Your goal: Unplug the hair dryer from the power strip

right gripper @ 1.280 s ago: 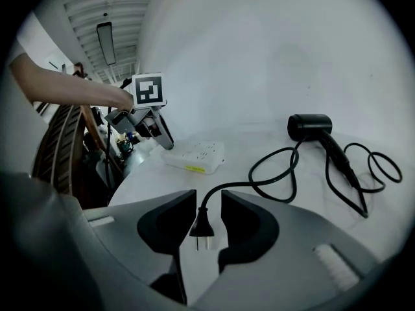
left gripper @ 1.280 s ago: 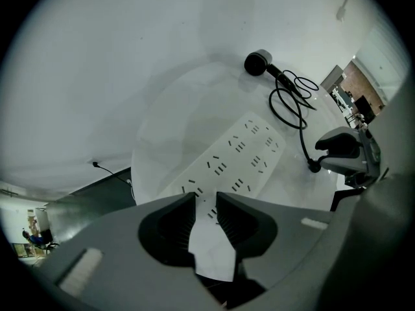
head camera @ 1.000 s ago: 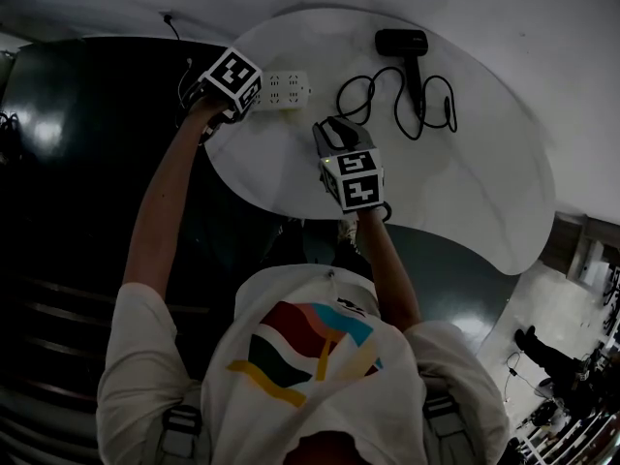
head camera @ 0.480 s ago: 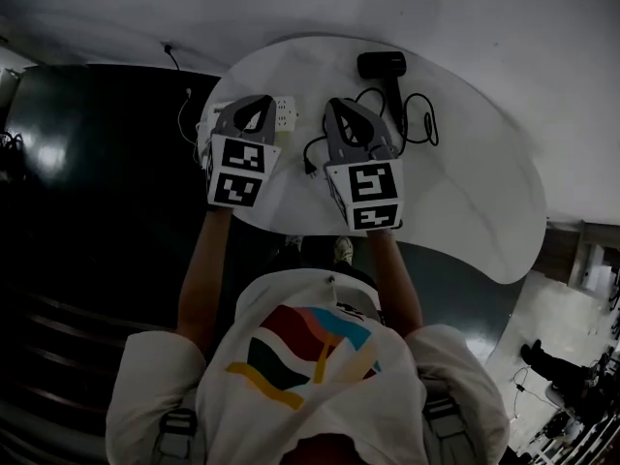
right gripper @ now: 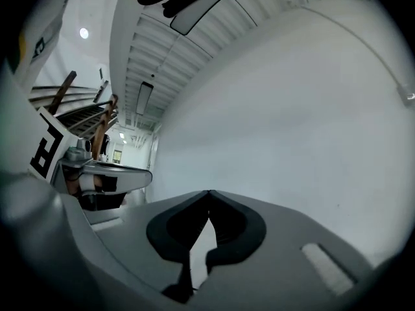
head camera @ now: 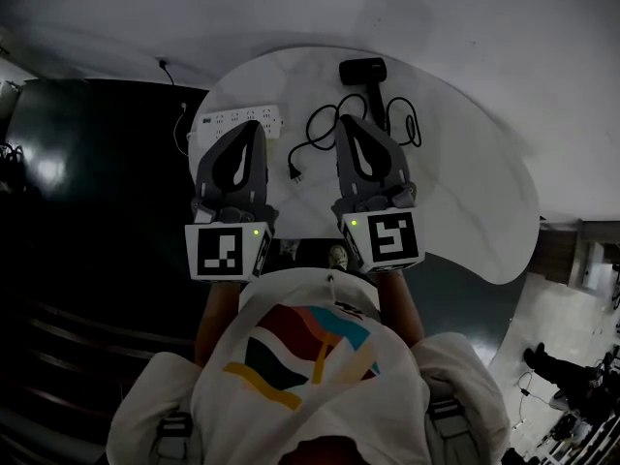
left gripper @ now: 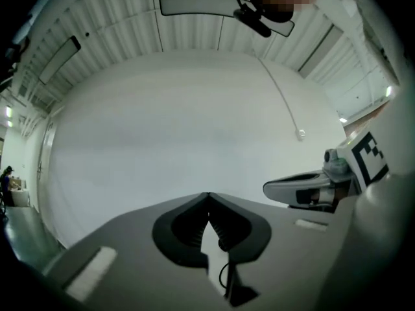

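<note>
We judge the unplugging itself done: the plug (head camera: 294, 172) lies loose on the white tabletop (head camera: 455, 192), near the power strip (head camera: 221, 121) but apart from it, and we see no prong in any socket; the hair dryer (head camera: 364, 72) rests at the far side of the tabletop, its cord (head camera: 325, 129) curling in loops between dryer and plug.

The left gripper (head camera: 252, 127) and the right gripper (head camera: 347, 121) are both held up in front of us, side by side, pointing level and away; in the left gripper view the fingers (left gripper: 178, 229) are clenched tip to tip with nothing between them; in the right gripper view the fingers (right gripper: 174, 229) are likewise clenched on nothing; both views look out at a pale wall (left gripper: 194, 122).

What is left, as we read it, is only a clean finish; to do it well we hold both grippers high and steady, clear of the cord loops, so that nothing snags, drags the plug toward the strip or tugs the dryer from its place; we leave the fingers closed, since nothing needs gripping; if we lower the hands, we bring them down at the near edge of the tabletop, well short of the plug; a glance at the strip should confirm that every socket is free.
</note>
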`<move>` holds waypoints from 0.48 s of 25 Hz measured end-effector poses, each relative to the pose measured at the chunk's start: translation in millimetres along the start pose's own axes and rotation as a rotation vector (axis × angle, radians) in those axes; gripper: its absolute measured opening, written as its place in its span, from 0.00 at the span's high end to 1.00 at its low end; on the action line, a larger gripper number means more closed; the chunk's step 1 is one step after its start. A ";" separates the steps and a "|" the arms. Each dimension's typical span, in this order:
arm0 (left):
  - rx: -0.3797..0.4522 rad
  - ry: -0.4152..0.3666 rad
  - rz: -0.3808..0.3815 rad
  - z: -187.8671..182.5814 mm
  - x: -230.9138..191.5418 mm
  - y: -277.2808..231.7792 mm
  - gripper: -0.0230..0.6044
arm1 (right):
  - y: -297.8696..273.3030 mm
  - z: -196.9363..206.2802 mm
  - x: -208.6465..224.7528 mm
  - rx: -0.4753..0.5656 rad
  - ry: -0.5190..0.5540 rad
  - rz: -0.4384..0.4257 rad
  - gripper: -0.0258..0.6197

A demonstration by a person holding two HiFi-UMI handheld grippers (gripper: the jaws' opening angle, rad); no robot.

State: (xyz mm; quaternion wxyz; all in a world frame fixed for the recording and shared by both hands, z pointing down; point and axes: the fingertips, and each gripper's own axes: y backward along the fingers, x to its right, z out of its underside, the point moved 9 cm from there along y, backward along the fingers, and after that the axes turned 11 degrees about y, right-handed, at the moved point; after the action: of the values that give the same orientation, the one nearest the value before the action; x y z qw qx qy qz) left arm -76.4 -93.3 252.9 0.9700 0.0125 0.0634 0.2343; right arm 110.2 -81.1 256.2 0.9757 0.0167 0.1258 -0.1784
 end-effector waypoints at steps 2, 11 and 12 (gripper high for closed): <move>0.020 -0.038 0.010 1.1 10.8 8.1 0.96 | 10.1 3.6 0.4 -0.002 -0.005 -0.014 0.94; -0.052 -0.050 -0.020 19.4 26.5 24.6 0.96 | 30.6 25.0 -1.8 -0.075 0.022 -0.059 0.94; -0.054 -0.044 -0.029 19.1 25.0 25.2 0.96 | 29.9 24.7 -1.3 -0.077 0.026 -0.061 0.94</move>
State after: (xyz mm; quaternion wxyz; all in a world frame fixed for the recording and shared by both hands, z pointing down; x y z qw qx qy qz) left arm -63.3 -59.4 270.2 0.9744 -0.0094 0.0361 0.2216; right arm 125.4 -54.7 280.0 0.9680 -0.0226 0.1459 -0.2030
